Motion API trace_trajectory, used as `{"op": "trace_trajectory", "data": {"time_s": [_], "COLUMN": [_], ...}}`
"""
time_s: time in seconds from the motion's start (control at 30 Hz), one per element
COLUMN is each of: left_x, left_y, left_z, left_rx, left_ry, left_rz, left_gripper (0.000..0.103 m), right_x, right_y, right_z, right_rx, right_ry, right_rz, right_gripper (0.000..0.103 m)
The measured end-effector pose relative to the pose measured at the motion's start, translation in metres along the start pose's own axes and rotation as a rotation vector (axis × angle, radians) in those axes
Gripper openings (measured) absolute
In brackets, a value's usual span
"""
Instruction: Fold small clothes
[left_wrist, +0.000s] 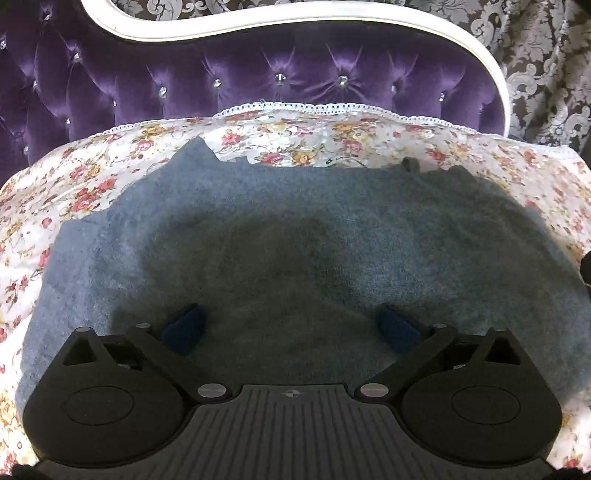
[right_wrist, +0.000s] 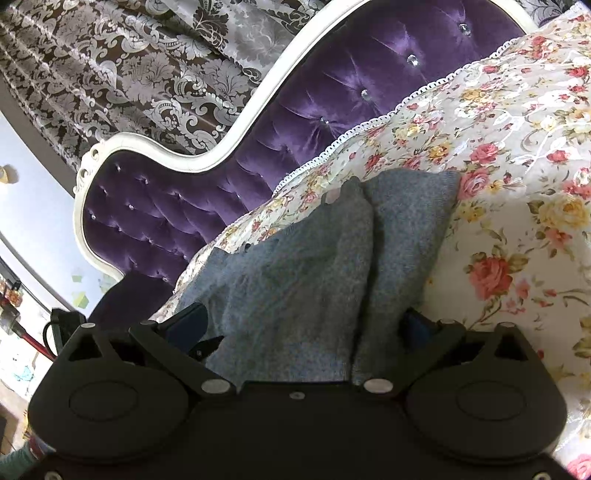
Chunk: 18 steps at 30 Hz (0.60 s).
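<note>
- Left tongs (left_wrist: 291, 328) standing wide open, blue pads (left_wrist: 184, 330) far apart, nothing pinched between them, hanging over the grey knit garment (left_wrist: 295, 229) and pointing down at it.
- Lying flat just beneath and ahead of the left tongs: that grey garment, spreading out past both pads to either side, shadow darkening its middle.
- Further ahead of the left tongs: the garment's ragged far edge ending on the floral bedspread (left_wrist: 280, 140), its white lace trim (left_wrist: 332, 109) running beyond.
- Farthest from the left tongs: the purple tufted headboard (left_wrist: 207, 81) with its white frame, then patterned curtain (left_wrist: 546, 74) behind.
- Right tongs (right_wrist: 299, 332) spread wide around a bunched part of the grey garment (right_wrist: 295, 273), cloth filling the gap between the pads; unclear whether the pads are pressing on it, so grip or no grip cannot be told.
- Rising ahead of the right tongs: the grey garment folding into two humps with a deep crease between them.
- Beyond and to the right of the right tongs: floral bedspread (right_wrist: 498, 177) with lace edging.
- Farthest, up and to the left of the right tongs: headboard (right_wrist: 303, 122) and curtain (right_wrist: 129, 66).
</note>
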<state>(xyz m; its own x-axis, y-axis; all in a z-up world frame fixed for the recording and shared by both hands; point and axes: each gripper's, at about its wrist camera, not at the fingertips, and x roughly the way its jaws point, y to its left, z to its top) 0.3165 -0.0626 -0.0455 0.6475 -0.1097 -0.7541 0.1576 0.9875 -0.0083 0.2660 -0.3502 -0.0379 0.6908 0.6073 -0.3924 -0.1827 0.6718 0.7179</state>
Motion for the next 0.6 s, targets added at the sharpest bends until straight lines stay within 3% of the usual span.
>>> {"op": "trace_trajectory", "data": {"time_s": [0.27, 0.33, 0.4, 0.43, 0.47, 0.6], "left_x": [-0.008, -0.016, -0.027, -0.033, -0.040, -0.067], "left_y": [0.006, 0.011, 0.016, 0.021, 0.026, 0.056], "left_z": [-0.005, -0.007, -0.010, -0.013, -0.015, -0.027], "left_rx": [0.000, -0.012, -0.025, -0.035, -0.044, -0.079], "left_ry": [-0.026, -0.039, -0.054, -0.062, -0.070, -0.099], "left_rz": [-0.036, -0.040, -0.035, -0.037, -0.042, -0.042], "left_gripper": [0.101, 0.093, 0.089, 0.089, 0.089, 0.089], "right_x": [0.005, 0.008, 0.011, 0.013, 0.016, 0.017], "right_y": [0.003, 0.006, 0.008, 0.009, 0.011, 0.018], "right_z": [0.006, 0.010, 0.015, 0.018, 0.019, 0.021], "right_rx": [0.027, 0.047, 0.064, 0.067, 0.062, 0.038], "right_ry": [0.028, 0.049, 0.073, 0.091, 0.103, 0.122], "right_rz": [-0.047, -0.086, -0.137, -0.166, -0.200, -0.280], "right_gripper": [0.102, 0.099, 0.083, 0.065, 0.056, 0.039]}}
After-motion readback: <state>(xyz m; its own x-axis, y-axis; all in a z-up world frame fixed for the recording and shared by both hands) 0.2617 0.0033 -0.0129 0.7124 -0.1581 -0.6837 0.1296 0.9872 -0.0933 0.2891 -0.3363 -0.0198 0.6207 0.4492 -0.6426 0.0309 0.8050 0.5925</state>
